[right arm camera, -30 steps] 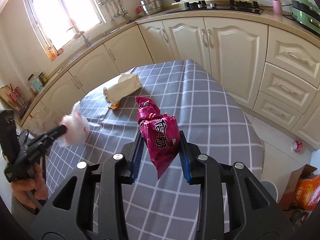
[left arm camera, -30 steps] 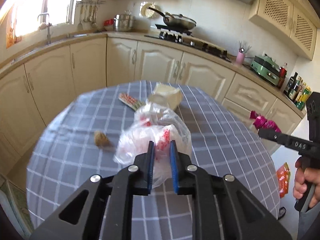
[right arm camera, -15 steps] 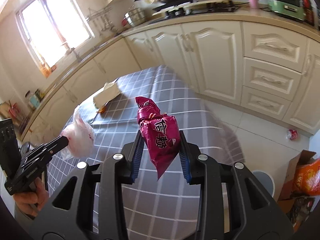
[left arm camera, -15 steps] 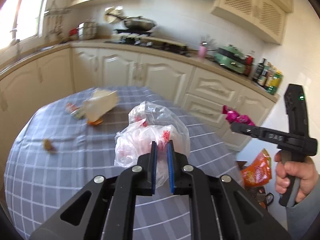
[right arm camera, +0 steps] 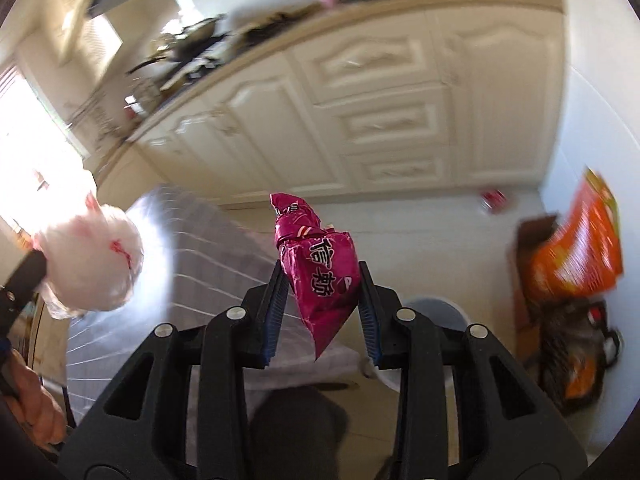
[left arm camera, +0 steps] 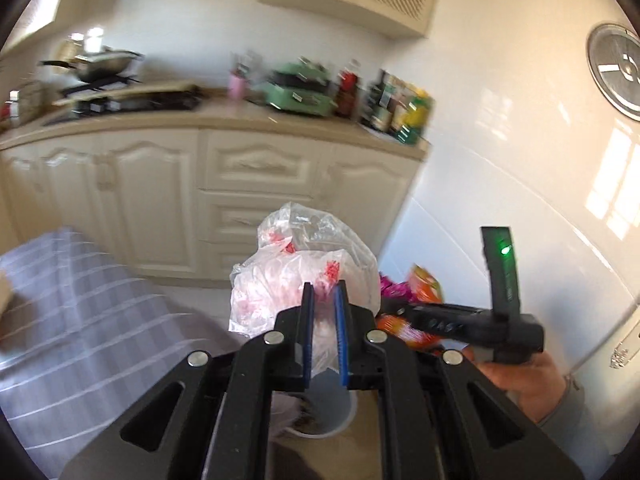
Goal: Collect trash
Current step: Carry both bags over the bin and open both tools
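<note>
My left gripper (left arm camera: 323, 295) is shut on a crumpled clear plastic bag with red print (left arm camera: 296, 276) and holds it in the air above a grey trash bin (left arm camera: 328, 412) on the floor. The bag also shows in the right wrist view (right arm camera: 92, 264) at the left. My right gripper (right arm camera: 320, 276) is shut on a magenta snack wrapper (right arm camera: 320, 268) and holds it in the air, just left of the bin (right arm camera: 432, 312). The right gripper also shows in the left wrist view (left arm camera: 404, 312), close to the right of the bag.
The table with the grey checked cloth (left arm camera: 80, 300) lies to the left, and shows in the right wrist view (right arm camera: 216, 248). Cream cabinets (left arm camera: 240, 200) stand behind. An orange bag in a cardboard box (right arm camera: 572, 256) stands by the white wall at the right. A small red item (right arm camera: 494, 200) lies on the floor.
Both grippers have swung right, away from the table and towards the floor by the wall, each still holding its trash. The bin has come into view under them.
</note>
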